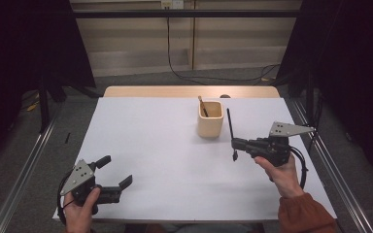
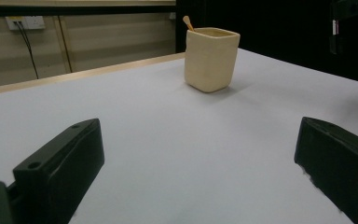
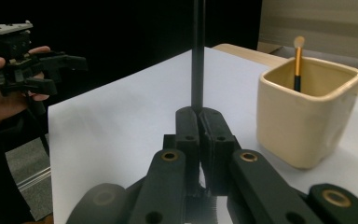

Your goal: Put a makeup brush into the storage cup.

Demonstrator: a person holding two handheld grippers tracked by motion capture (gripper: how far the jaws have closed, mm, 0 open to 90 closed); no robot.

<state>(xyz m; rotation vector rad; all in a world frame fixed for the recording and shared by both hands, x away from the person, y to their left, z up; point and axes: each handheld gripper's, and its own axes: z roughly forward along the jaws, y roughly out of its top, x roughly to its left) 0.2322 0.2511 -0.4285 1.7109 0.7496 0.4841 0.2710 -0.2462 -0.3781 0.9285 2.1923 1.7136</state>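
From the high view, a white tabletop [image 1: 175, 160] carries a cream square cup [image 1: 210, 119] toward its far side, right of centre, with a thin gold-handled brush [image 1: 202, 106] leaning inside it. The left tool [image 1: 116, 178] is held in a hand [image 1: 80, 211] near the tabletop's near left corner, its two jaws spread wide with nothing between them. The right tool [image 1: 235, 144], held in the other hand [image 1: 284, 172], sits right of the cup with its jaws pressed together on a slim black stick [image 1: 230, 127], which runs from the jaws toward the far edge, passing just beside the cup without touching it. In the left gripper view, the two black jaws stand far apart over bare white surface, and the cup [image 2: 211, 58] stands well ahead of them with the brush tip [image 2: 187, 21] poking above its rim. In the right gripper view, the jaws are clamped shut on the black stick [image 3: 197, 51], which rises straight up out of the frame; the cup [image 3: 307, 114] stands just to the right with the brush [image 3: 298, 63] upright inside, and the left tool [image 3: 72, 70] shows farther off at the left, jaws parted, in its hand [image 3: 0, 95].
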